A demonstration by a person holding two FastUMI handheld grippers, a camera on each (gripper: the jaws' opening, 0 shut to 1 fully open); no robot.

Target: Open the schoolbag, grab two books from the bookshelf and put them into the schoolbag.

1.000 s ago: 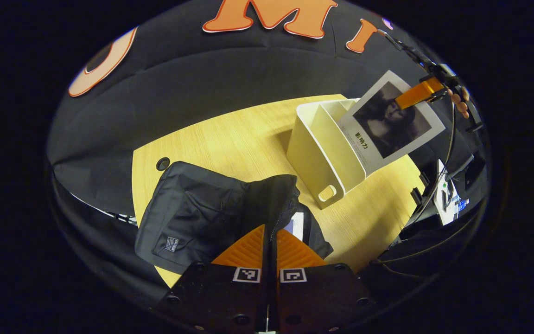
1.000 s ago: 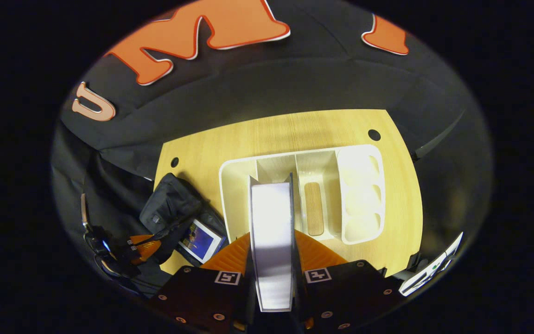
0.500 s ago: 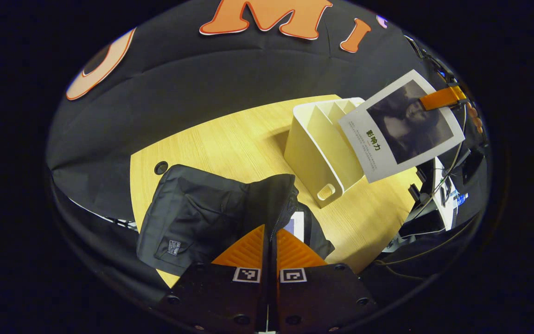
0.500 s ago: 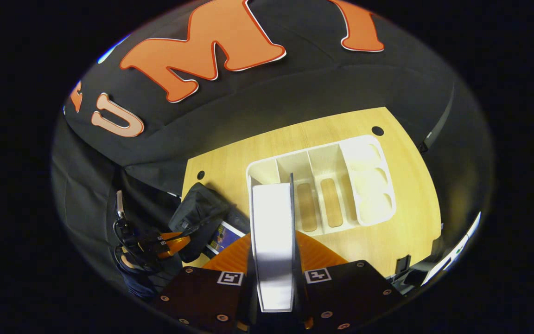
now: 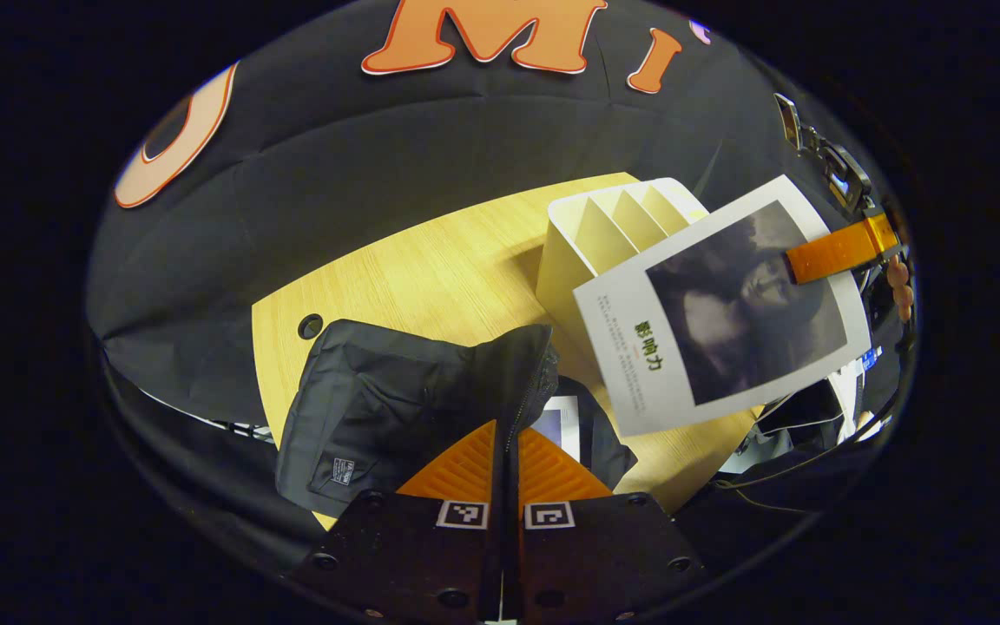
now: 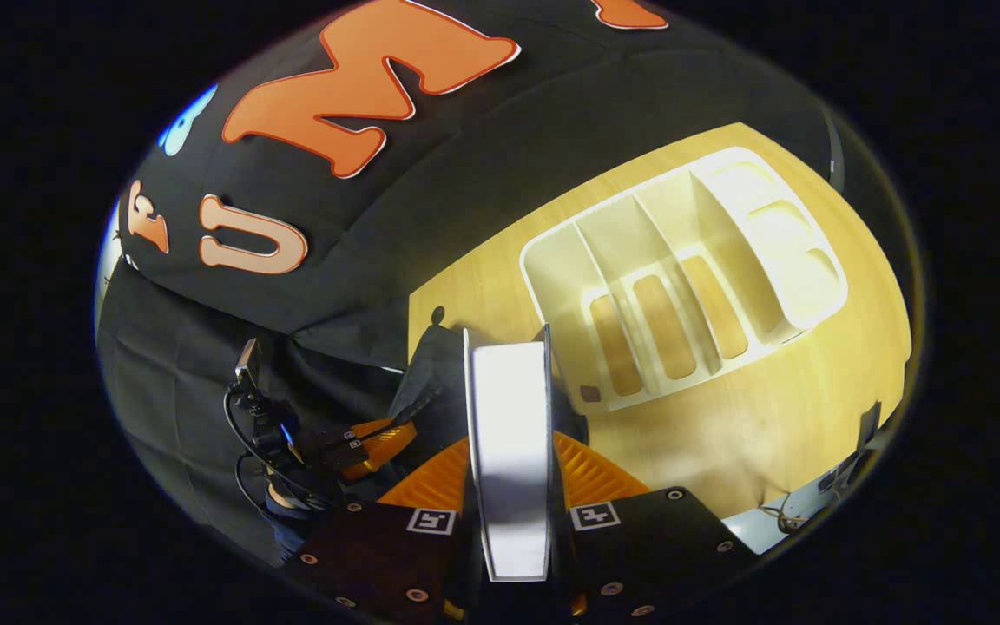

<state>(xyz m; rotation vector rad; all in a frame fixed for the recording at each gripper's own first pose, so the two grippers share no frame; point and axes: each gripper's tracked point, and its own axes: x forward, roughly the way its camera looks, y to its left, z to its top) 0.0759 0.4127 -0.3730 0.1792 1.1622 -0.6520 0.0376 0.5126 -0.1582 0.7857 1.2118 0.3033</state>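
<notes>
The black schoolbag point(image 5: 396, 391) lies on the wooden table point(image 5: 430, 269), and my left gripper point(image 5: 507, 431) is shut on the zipper edge of its opening, holding the flap up. One book point(image 5: 559, 424) rests inside the bag's mouth. A white book with a dark photo cover point(image 5: 726, 312) hangs in the air over the table, between the white bookshelf point(image 5: 604, 234) and the bag. My right gripper point(image 6: 509, 443) is shut on that book point(image 6: 509, 469), seen edge-on between its fingers. The bookshelf point(image 6: 682, 278) lies behind with bare slots. The left gripper point(image 6: 370, 438) shows beside the bag point(image 6: 435, 378).
A hand point(image 5: 899, 291) holds the right gripper point(image 5: 838, 250) at the right edge. Cables and small devices point(image 5: 812, 417) sit past the table's right side. A round cable hole point(image 5: 310, 326) lies near the bag. Bare tabletop point(image 6: 769, 417) spreads in front of the shelf.
The right gripper has carried the book away from the bookshelf and down toward the schoolbag, swinging left. The left gripper has kept hold of the bag's edge, hardly moving.
</notes>
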